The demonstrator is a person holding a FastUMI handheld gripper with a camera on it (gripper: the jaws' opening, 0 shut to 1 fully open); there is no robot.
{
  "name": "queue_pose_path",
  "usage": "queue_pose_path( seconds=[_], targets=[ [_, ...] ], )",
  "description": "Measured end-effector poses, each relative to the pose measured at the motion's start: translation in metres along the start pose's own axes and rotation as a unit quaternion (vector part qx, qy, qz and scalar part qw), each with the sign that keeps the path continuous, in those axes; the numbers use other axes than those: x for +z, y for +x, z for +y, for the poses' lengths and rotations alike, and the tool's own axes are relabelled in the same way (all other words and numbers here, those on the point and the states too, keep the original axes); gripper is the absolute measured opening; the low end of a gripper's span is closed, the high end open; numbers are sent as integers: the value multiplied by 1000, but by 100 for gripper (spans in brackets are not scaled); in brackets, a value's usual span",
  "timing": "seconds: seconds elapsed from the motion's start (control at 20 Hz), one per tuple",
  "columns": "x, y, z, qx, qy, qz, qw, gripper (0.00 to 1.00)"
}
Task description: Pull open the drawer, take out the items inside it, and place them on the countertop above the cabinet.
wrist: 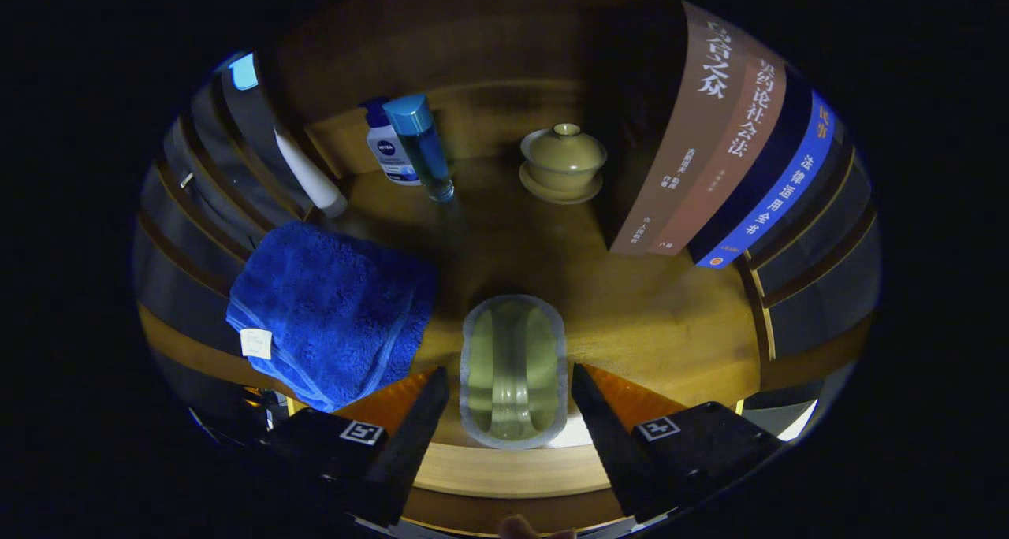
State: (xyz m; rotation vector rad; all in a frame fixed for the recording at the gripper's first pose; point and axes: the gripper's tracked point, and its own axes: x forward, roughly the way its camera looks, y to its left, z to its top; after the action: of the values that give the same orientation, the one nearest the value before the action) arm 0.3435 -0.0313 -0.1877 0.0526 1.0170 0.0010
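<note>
The gripper [511, 413] is seen with its 2 fingers [410, 436] spread apart, and a pale green, translucent oblong item [513, 369] lies between them; whether the pads touch its sides cannot be told, a narrow gap being suggested on each side, so it is judged released or not yet clenched. The item's long axis runs straight ahead along the fingers, its near end at the front edge of the wooden countertop [654, 326], so a grasp or a withdrawal would be made along that same line. The tool is held level and pointed squarely at the back of the countertop; a fingertip of the holding hand is just visible beneath it. Just left of the item, a folded blue towel [331, 310] is draped over the countertop's left front edge. Further back, a lidded tea bowl [563, 161] sits on its saucer near the rear centre, 2 bottles [422, 145] stand toward the rear left corner, and 3 books [725, 145] are propped along the right edge.
</note>
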Motion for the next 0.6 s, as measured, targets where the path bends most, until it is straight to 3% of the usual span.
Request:
queue_pose_path(
  seconds=[0.35, 0.6],
  targets=[
    [-8, -64, 8, 26, 19, -120, 992, 100],
    [-29, -138, 8, 47, 26, -239, 969, 100]
  ],
)
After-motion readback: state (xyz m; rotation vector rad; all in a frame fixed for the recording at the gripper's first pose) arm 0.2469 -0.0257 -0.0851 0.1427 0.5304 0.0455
